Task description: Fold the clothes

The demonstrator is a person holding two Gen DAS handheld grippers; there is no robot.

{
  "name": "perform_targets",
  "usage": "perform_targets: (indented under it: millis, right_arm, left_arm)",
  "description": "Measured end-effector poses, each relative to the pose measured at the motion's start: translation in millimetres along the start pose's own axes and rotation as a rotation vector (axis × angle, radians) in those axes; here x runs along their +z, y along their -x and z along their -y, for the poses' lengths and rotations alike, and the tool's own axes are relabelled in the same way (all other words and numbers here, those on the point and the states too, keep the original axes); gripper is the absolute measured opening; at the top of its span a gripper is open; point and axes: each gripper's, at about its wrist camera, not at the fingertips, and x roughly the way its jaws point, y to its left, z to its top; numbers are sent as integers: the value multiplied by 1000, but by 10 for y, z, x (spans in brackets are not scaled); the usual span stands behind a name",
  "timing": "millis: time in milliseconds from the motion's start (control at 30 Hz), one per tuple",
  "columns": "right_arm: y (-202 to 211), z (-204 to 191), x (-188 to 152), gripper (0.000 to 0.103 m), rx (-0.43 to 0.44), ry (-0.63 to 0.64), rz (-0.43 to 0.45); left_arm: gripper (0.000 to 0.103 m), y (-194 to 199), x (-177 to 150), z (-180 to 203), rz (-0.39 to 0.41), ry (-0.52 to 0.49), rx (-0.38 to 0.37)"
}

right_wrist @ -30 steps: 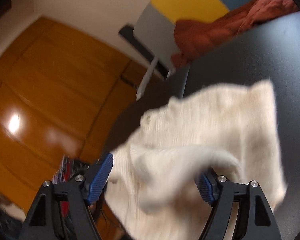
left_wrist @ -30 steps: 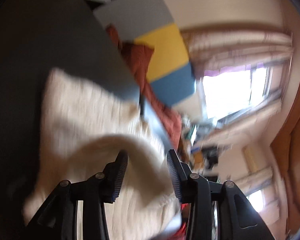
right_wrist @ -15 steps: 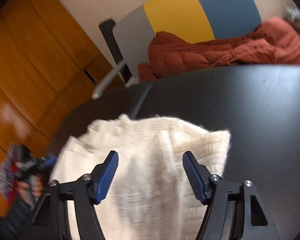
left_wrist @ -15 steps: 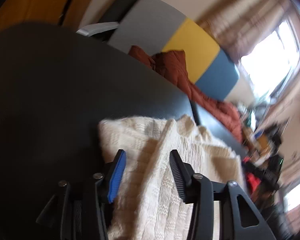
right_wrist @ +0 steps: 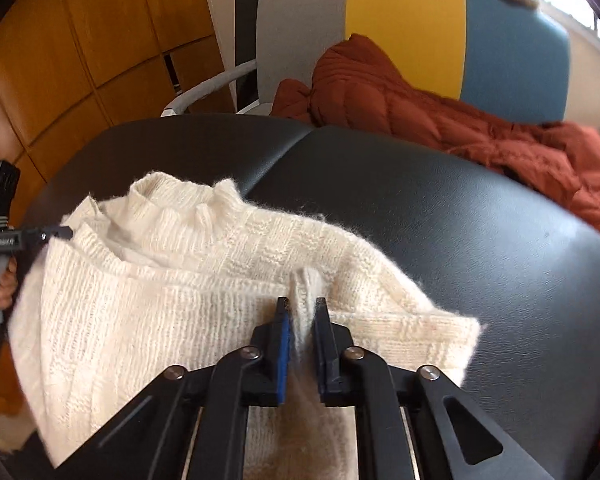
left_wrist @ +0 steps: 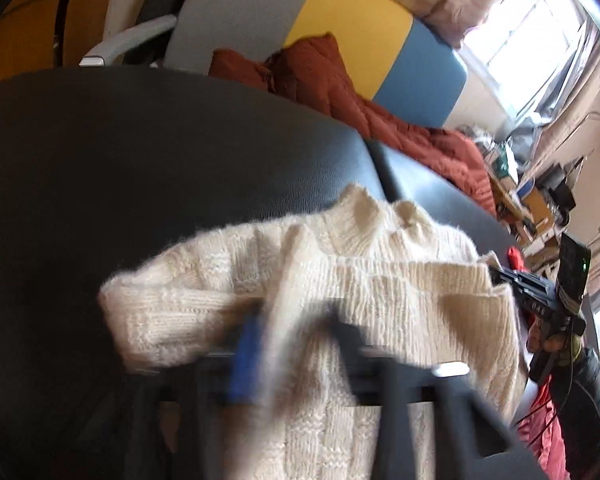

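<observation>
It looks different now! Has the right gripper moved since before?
Yes. The right gripper closed inward, pinching the sweater on the black table.

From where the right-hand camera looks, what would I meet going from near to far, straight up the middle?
Right gripper, its jaws pinching a ridge of knit → cream knitted sweater → black padded table → rust-red puffer jacket → grey, yellow and blue chair back.

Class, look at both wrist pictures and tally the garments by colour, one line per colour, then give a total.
Cream knitted sweater, on the black padded surface: 1
Rust-red quilted jacket, on the chair behind: 1
Total: 2 garments
</observation>
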Motion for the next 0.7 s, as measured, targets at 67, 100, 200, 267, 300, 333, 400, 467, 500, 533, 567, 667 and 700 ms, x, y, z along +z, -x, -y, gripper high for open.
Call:
perform_targets:
  millis: [67,100,200,267,300,333,400,467,500,533,567,667,700]
  right_arm:
    - [90,-27,-6,9,-19,10,28]
    - [152,-39,-8,8,-26,13,44]
    - [375,-55,-9,8,-44,10,101]
    - [510,-64,-5,8,-55,7,133]
    - [576,-72,-1,8,-61,3,148]
    - [630,-72,1,8,-69,-2,162]
    - [707,-61,14,8,-85,-15,184]
    - [705,-20,47,8,-100,-38,195]
    - [687,7,67,8,-107,-51,197]
    - [668,35,88,8,-114,-65,200]
    - [650,62,109,8,-121,-78,203]
    - [467,164,171,8,-139,-134,190]
    - [381,203,177,8,-140,-158,181]
  left_arm:
    - [6,139,-48,-28,72,26,-12]
    - [6,241,-92,-44,110,41,-13]
    - [6,519,-226,-105,199,84,-17]
    - [6,676,-318,-150,242,118,-12]
    - [6,739,-355,-172,260,134,-8]
    - [6,806,-390,-204,276,149,0]
    - [6,877,-419,-235,299,173,7]
    - [6,912,-400,-276,317,198,28]
    - [5,929,-390,-297,326,210,38]
    - [3,918,-353,-328,330,228,48]
    - [0,899,-307,-363,336,244,61]
    - [0,764,-147,-489,336,305,94]
    - [0,706,-104,-539,326,330,90]
